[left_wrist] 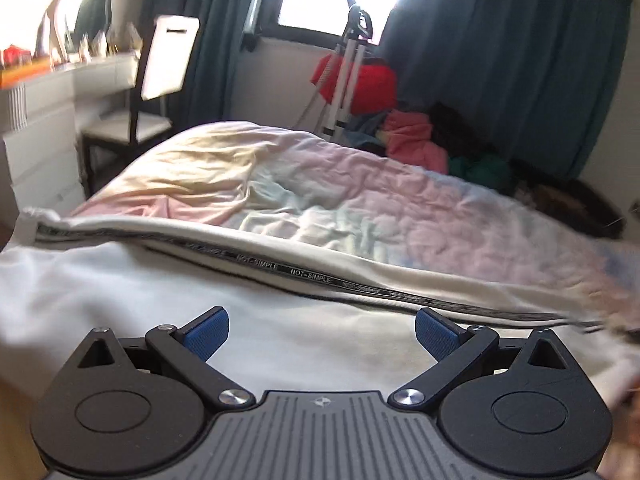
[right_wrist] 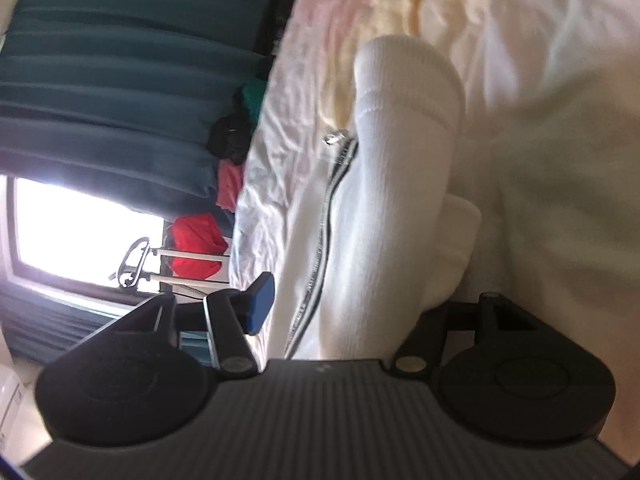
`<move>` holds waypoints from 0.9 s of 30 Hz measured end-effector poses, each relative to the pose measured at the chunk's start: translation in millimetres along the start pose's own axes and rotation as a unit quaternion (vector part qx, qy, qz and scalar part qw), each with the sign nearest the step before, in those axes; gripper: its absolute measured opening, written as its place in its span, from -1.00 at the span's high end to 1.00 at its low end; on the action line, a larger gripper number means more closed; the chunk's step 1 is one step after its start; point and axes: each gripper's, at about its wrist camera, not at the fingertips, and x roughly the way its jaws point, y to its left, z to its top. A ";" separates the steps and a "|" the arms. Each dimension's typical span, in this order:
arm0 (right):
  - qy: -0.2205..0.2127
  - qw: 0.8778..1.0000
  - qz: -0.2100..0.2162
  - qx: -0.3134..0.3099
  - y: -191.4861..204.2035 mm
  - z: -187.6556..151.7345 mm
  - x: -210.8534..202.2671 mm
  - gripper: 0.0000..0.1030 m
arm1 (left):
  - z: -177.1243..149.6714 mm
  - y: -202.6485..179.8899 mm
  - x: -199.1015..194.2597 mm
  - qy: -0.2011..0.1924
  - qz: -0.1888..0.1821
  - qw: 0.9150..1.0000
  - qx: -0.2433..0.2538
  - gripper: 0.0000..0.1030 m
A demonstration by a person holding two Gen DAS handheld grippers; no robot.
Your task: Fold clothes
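Pastel bedspread [left_wrist: 360, 200] under white jacket [left_wrist: 160, 280]

The white jacket [left_wrist: 120, 280] is soft matt knit cloth with ribbed cuffs [right_wrist: 408, 76], the quilt [left_wrist: 360, 200] crinkled cotton, the grippers' pads [left_wrist: 208, 334] rough blue rubber.

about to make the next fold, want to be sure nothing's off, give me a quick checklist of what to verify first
1. Left tool open, nothing between its pads: ok.
2. Right tool free of the white jacket: cannot tell; one pad is hidden behind cloth.
3. Jacket lying flat: not ok; the sleeve bulges.
4. Zipper edge visible as a fold guide: ok.
5. Free space on the bedspread beyond the jacket: ok.
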 end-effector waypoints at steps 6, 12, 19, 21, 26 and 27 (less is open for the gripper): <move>-0.012 0.999 -0.008 -0.036 2.7 -0.6 1.7 -0.19 | -33.8 -19.4 54.1 0.033 0.015 0.997 0.067 -0.92; -0.003 0.999 -0.031 -0.027 -1.8 2.6 28.1 -0.15 | -49.0 -19.3 70.8 0.049 0.021 0.996 0.078 -0.95; -0.015 0.998 0.051 -0.020 10.2 2.5 29.5 -0.34 | -50.6 -20.0 71.6 0.050 0.025 0.995 0.083 -0.95; -0.019 0.998 0.061 -0.026 13.1 1.2 28.4 -0.34 | -51.1 -20.4 71.6 0.050 0.026 0.995 0.085 -0.95; -0.006 1.000 -0.001 -0.028 6.5 2.4 43.3 -0.33 | -53.2 -21.5 71.3 0.048 0.029 0.994 0.091 -0.96; -0.002 1.000 -0.009 -0.025 3.7 3.4 45.0 -0.29 | -53.7 -21.8 71.4 0.047 0.030 0.994 0.092 -0.96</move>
